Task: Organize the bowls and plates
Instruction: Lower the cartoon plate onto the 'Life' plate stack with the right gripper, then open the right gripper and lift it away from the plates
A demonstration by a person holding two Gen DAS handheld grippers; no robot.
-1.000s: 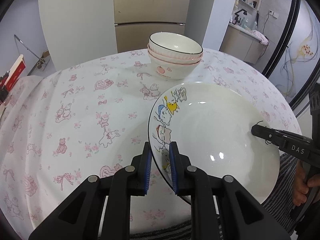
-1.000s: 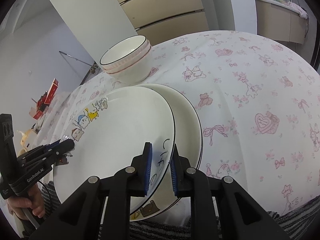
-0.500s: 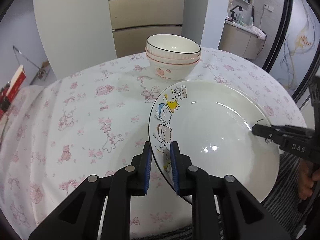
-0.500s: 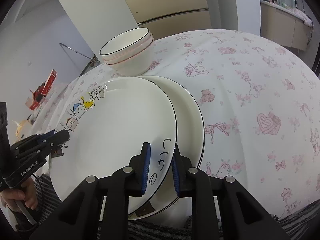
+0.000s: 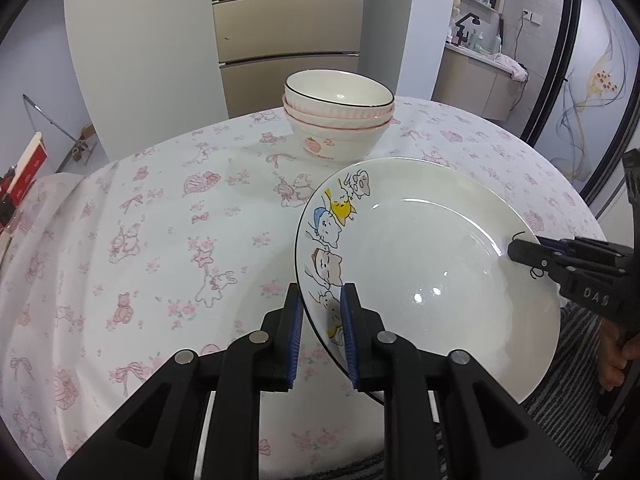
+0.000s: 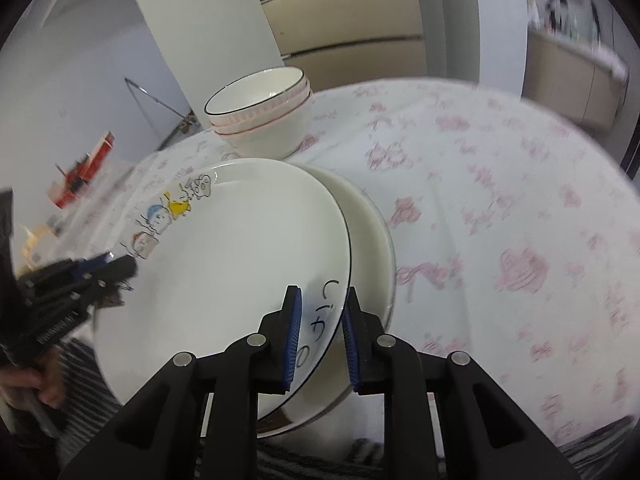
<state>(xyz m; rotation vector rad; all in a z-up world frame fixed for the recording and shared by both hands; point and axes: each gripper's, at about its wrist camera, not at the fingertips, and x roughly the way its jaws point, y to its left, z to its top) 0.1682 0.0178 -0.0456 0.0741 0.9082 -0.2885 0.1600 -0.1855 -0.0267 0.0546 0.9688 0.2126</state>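
A white plate with cartoon cats [image 5: 432,264] is held tilted above the table's near edge. My left gripper [image 5: 320,320] is shut on its cat-decorated rim. My right gripper [image 6: 320,320] is shut on the opposite rim, beside black lettering; its tip shows in the left wrist view [image 5: 524,250]. In the right wrist view the held plate [image 6: 240,264] hangs over a second white plate [image 6: 370,240] lying on the table. A stack of white bowls [image 5: 338,118] stands at the far side, also in the right wrist view [image 6: 264,112].
The round table [image 5: 140,240] has a white cloth with pink prints. A tall cabinet [image 5: 288,32] stands behind it. Red items [image 5: 28,168] sit at the far left. A striped floor mat [image 5: 576,360] lies below the table edge.
Both grippers have lifted the cat plate higher and tilted it more, still over the second plate. The right wrist view is now blurred by motion.
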